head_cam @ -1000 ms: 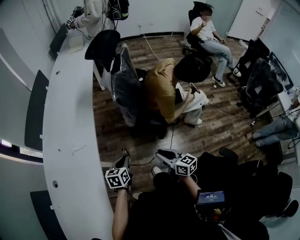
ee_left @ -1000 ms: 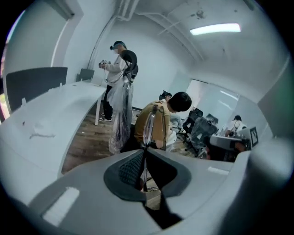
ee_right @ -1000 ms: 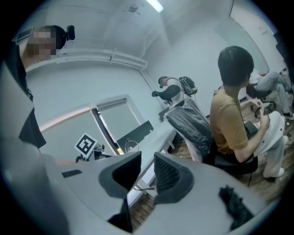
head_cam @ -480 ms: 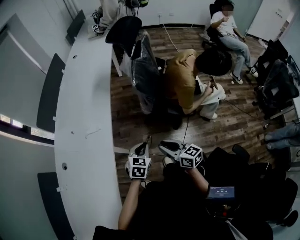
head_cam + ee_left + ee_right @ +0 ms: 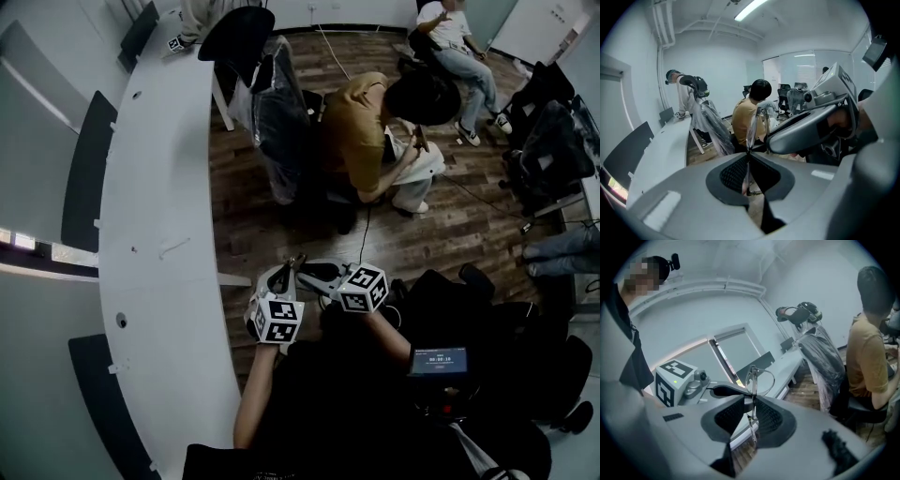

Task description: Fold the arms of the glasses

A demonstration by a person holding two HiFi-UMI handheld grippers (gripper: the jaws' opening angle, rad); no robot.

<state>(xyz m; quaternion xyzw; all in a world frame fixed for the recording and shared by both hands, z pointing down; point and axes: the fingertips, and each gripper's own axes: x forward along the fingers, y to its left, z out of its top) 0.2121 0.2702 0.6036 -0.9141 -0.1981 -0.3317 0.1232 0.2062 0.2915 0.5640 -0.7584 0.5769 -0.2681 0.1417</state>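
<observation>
Head view: the glasses (image 5: 298, 266) show only as a thin dark sliver held in the air just beside the curved white desk (image 5: 159, 225), where the tips of the left gripper (image 5: 287, 278) and right gripper (image 5: 307, 276) meet; the grip cannot be read there. Left gripper view: jaws clenched on the thin frame, with one lens (image 5: 751, 127) edge-on and upright above the tips. Right gripper view: jaws clamped on the frame, a lens rim standing above them and a thin arm (image 5: 751, 427) running down below. The long axis is near vertical. The left forearm (image 5: 253, 398) reaches forward, its gripper pointing away from the person. The right gripper points across toward the desk.
</observation>
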